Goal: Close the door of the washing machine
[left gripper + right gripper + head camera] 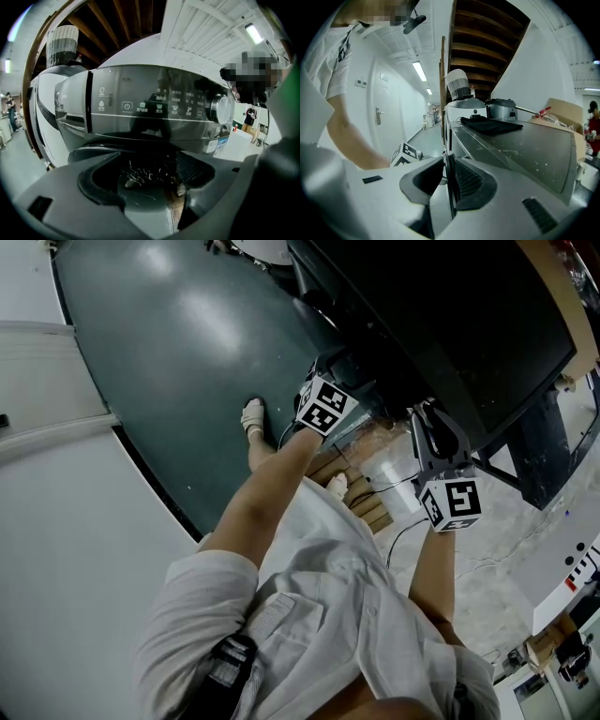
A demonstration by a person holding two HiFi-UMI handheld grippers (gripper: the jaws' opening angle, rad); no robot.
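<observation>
The washing machine (450, 324) is a dark block at the upper right of the head view. Its glossy control panel (154, 108) with a round dial (220, 108) fills the left gripper view. My left gripper (150, 173) faces that front just under the panel, open, with only a dark scratched surface showing between the fingers. Whether that surface is the door I cannot tell. Its marker cube (325, 407) sits at the machine's edge. My right gripper (450, 178) is shut and empty, held beside the machine's top (520, 140) and right of the left one (431, 432).
On the machine's top lie a black cloth (492, 124), a metal pot (501, 108), a striped cylinder (457, 84) and a cardboard box (562, 112). The person's sandalled foot (253, 416) stands on green floor. Wooden slats (361, 498) lie below the grippers. A corridor door (379, 122) is at left.
</observation>
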